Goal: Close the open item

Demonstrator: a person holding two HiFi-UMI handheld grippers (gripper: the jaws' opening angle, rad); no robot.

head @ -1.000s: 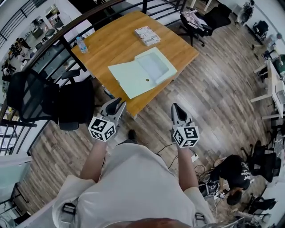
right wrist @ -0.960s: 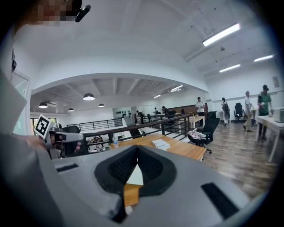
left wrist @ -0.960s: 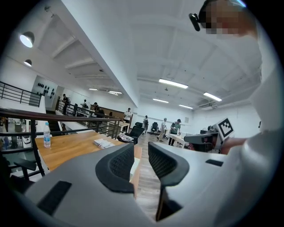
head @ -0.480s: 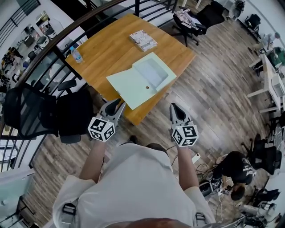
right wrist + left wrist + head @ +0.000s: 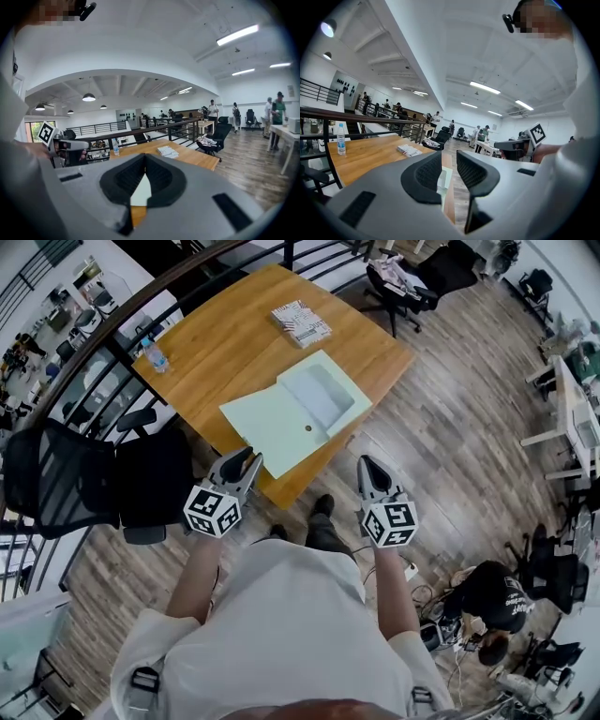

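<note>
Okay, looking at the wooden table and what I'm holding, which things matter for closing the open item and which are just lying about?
For the job:
- pale-green box file, lying open on the table
- left tool, jaws apart, empty
- right tool, jaws together, empty

Just lying about:
- stack of booklets
- water bottle
- black chair beside the table

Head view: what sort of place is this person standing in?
Probably an open-plan office or lab, seemingly on a mezzanine: a wooden table stands beside a railing, a black office chair is next to it, and more desks and chairs fill the wood-floored room.
</note>
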